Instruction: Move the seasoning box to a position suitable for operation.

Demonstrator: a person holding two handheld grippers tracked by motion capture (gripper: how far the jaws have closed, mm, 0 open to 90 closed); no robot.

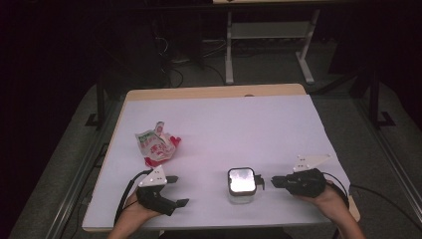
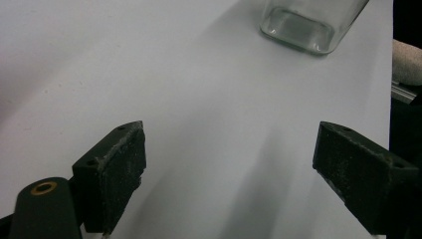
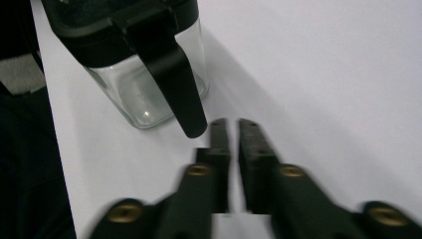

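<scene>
Glass jar (image 1: 242,186) with a black lid stands upright on the white table (image 1: 224,119), near its front edge, between the two grippers. In the right gripper view the jar (image 3: 144,94) shows clear square walls and a black clasp lever (image 3: 176,84) hanging open from the lid down its side. The right gripper (image 1: 274,182) lies just beside the jar on its right, pointing at it, jaws drawn together with nothing between them; in its own view the right gripper (image 3: 230,130) has its tips just under the end of the lever, and whether they touch it cannot be told. The left gripper (image 1: 176,191) rests at the front left of the table, apart from the jar, jaws spread wide over bare table, as the left gripper view also shows (image 2: 229,154), with the jar's base (image 2: 303,25) further off. A crumpled red and white snack bag (image 1: 157,144) lies behind the left gripper, well apart from the jar.
</scene>
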